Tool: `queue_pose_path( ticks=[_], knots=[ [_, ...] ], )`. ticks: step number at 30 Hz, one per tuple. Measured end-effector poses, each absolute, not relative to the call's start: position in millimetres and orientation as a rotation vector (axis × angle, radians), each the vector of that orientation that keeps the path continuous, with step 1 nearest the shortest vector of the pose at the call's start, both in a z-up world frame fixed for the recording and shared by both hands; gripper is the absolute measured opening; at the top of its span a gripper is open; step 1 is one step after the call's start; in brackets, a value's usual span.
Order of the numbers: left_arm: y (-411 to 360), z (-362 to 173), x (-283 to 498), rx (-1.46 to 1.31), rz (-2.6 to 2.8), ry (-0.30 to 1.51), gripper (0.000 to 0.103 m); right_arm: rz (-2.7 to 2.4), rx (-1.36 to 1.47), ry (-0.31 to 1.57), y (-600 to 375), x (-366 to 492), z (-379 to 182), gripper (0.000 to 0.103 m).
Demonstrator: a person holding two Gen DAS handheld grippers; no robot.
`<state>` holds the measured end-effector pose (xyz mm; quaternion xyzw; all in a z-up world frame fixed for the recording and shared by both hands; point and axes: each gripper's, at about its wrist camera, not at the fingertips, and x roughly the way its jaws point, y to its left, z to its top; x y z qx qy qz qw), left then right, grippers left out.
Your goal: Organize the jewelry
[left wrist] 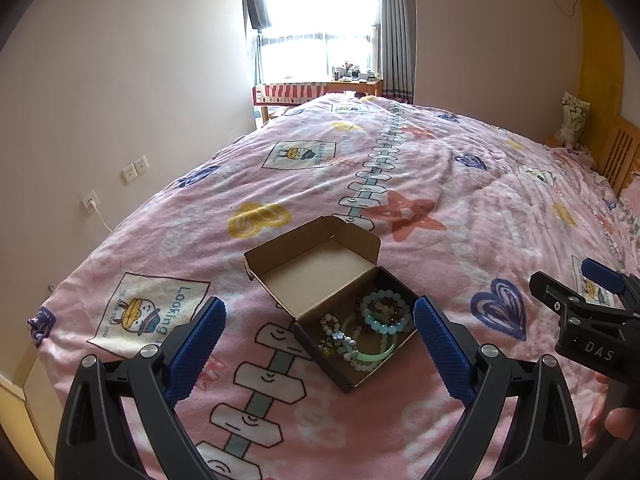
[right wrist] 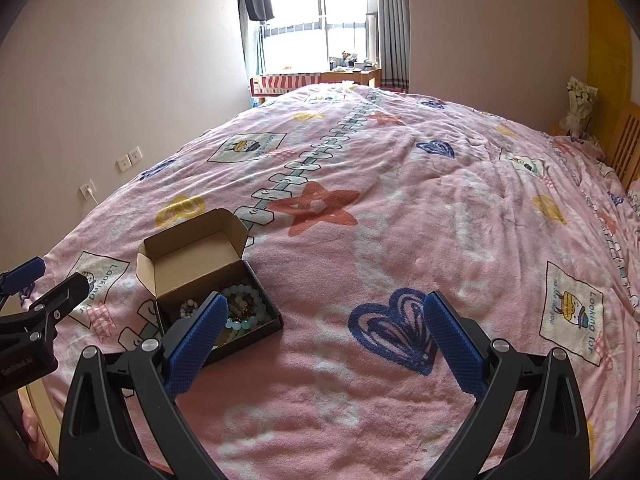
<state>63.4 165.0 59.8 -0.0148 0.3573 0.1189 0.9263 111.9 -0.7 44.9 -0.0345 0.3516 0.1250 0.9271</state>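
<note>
A small cardboard box (left wrist: 280, 280) with a dark outside lies open on the pink bedspread, its lid folded back. Inside lie several beaded bracelets (left wrist: 384, 312) and a pale green bangle (left wrist: 376, 356). My left gripper (left wrist: 320, 344) is open and empty, its blue pads either side of the box, a little above it. In the right wrist view the box (right wrist: 192, 268) sits at the lower left, partly hidden by my left pad. My right gripper (right wrist: 324, 344) is open and empty over a blue heart print, to the right of the box. It also shows in the left wrist view (left wrist: 596, 304).
The pink printed bedspread (right wrist: 400, 220) covers a large bed. A wooden headboard (right wrist: 628, 148) stands at the far right. A desk (left wrist: 320, 90) with small items stands under the window beyond the bed. The wall with sockets (left wrist: 134, 168) is on the left.
</note>
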Motion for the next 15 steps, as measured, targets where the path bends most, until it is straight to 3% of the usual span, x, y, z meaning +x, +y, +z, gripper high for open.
queue_pose_path(
  ticks=[15],
  knots=[
    [161.1, 61.6, 62.4, -0.023, 0.243, 0.724, 0.093, 0.255, -0.072, 0.72, 0.1, 111.6, 44.9, 0.096]
  ],
)
